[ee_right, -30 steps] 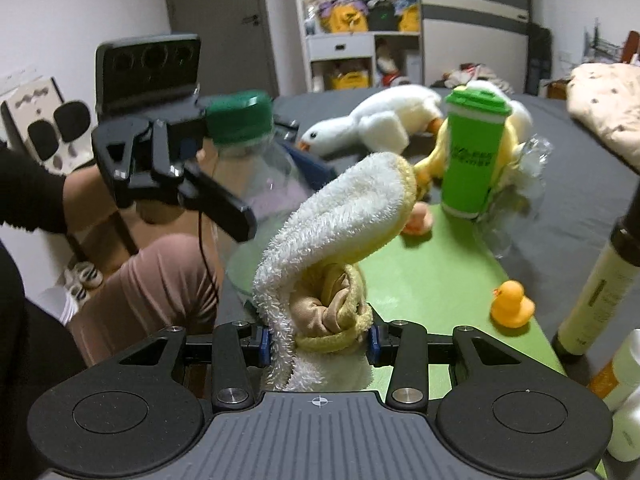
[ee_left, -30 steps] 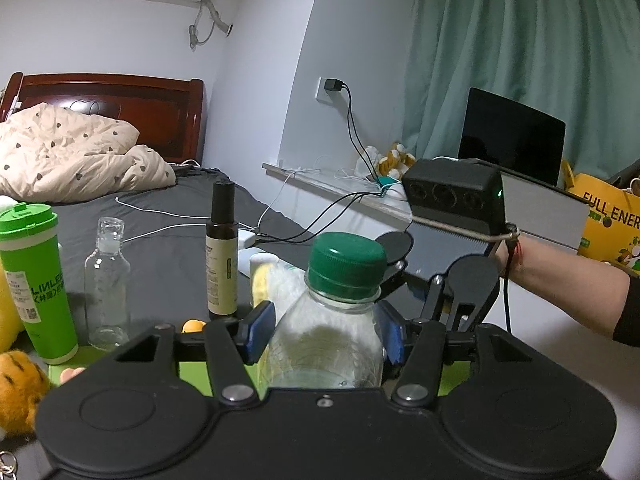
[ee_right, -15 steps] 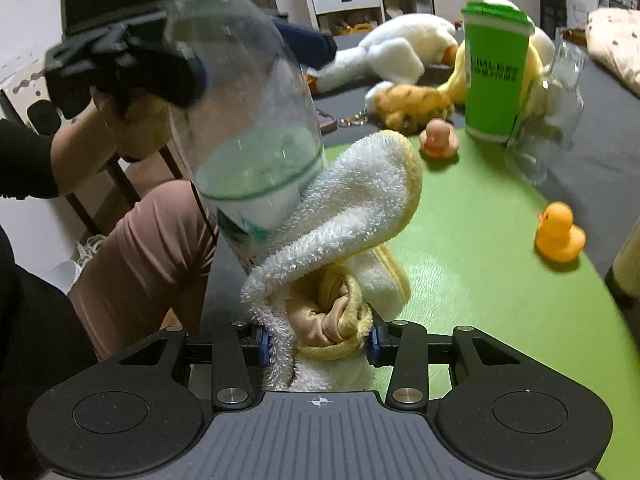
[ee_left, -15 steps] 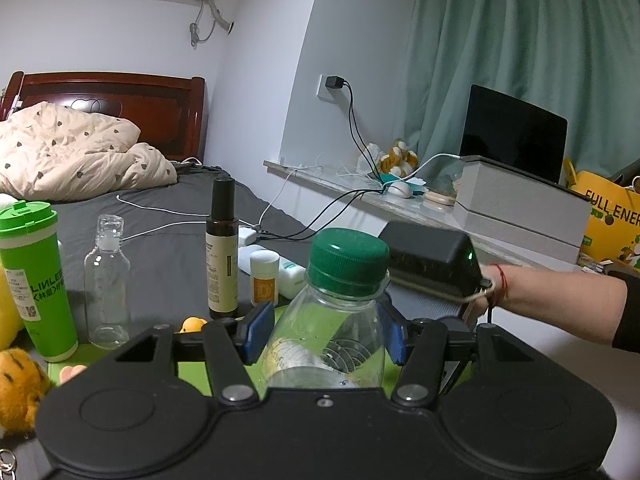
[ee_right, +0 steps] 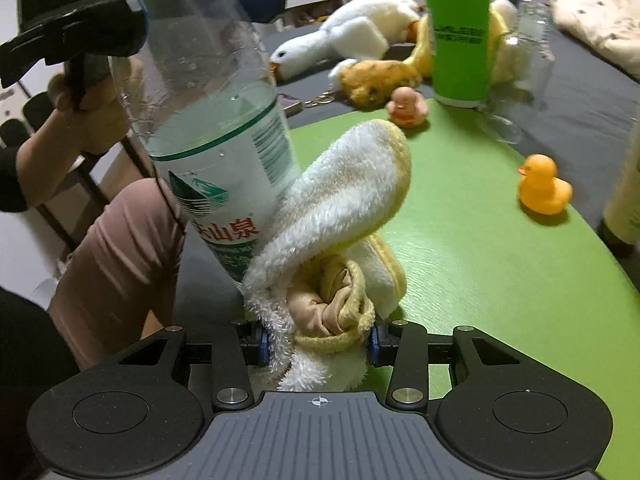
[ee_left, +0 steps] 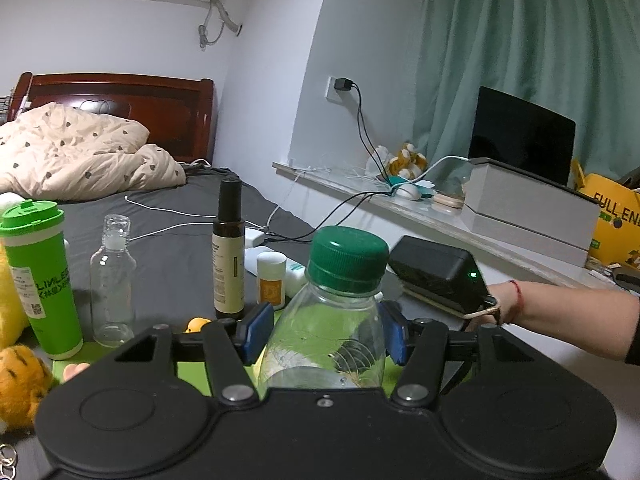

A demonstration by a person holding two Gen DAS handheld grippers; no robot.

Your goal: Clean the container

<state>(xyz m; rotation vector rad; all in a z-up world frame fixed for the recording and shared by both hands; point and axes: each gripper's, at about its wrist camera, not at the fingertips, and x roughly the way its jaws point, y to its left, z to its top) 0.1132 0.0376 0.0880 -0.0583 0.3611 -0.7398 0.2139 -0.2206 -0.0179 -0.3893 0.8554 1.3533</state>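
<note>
My left gripper (ee_left: 325,332) is shut on a clear plastic water bottle (ee_left: 324,332) with a green cap, held upright off the table. The same bottle (ee_right: 208,112) fills the left of the right wrist view, with a white and green label. My right gripper (ee_right: 318,342) is shut on a bunched yellow and white fluffy cloth (ee_right: 336,224). The cloth's upper fold rests against the bottle's lower side by the label. The right gripper's black body (ee_left: 438,270) shows beyond the bottle in the left wrist view.
A green table (ee_right: 460,240) holds a green tumbler (ee_left: 38,280), an empty glass bottle (ee_left: 112,280), a dark dropper bottle (ee_left: 229,248), a small white jar (ee_left: 271,278), rubber ducks (ee_right: 542,186) and plush toys (ee_right: 344,38). A bed lies behind.
The right gripper with the cloth has dropped lower along the bottle, from near the cap to the label. The bottle looms larger in the right wrist view. The left gripper stays nearly still.
</note>
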